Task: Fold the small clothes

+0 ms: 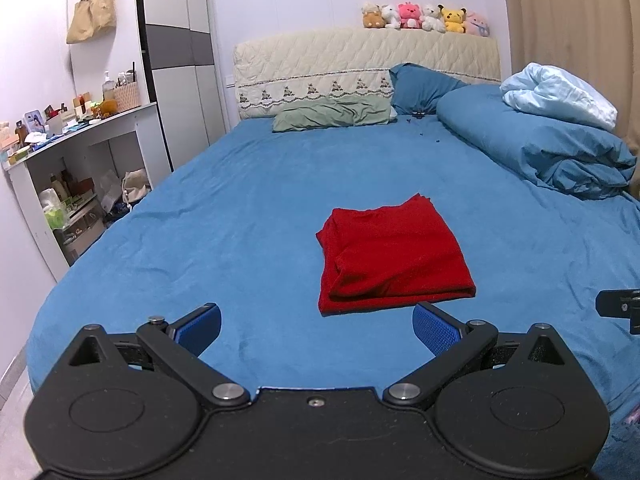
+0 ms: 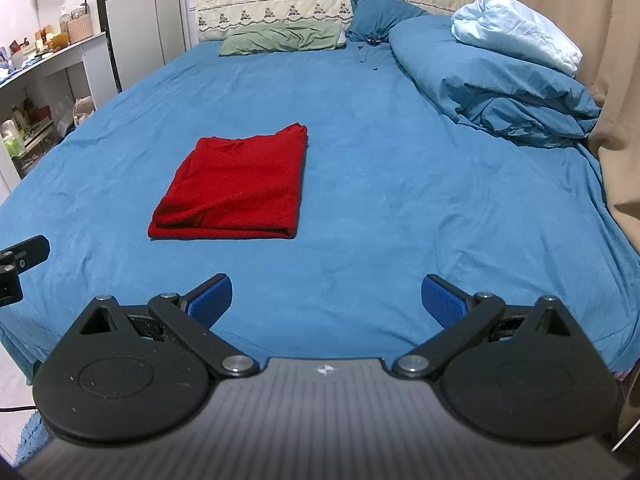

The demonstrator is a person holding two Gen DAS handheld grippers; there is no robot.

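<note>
Lying folded ahead of both wide-open, empty claws (image 1: 317, 330) (image 2: 326, 300): red garment (image 1: 394, 252).

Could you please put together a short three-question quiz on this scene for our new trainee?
1. True or false: the left gripper is clamped on the red garment.
2. Multiple choice: in the right wrist view, the red garment lies (A) unfolded and spread wide, (B) folded into a compact rectangle on the blue sheet, (C) on top of the green pillow.
3. Fill in: the right gripper has its jaws ____ and holds ____.

Key
1. False: both blue pads stand wide apart, short of the garment's near edge.
2. B.
3. Open; nothing.
</note>
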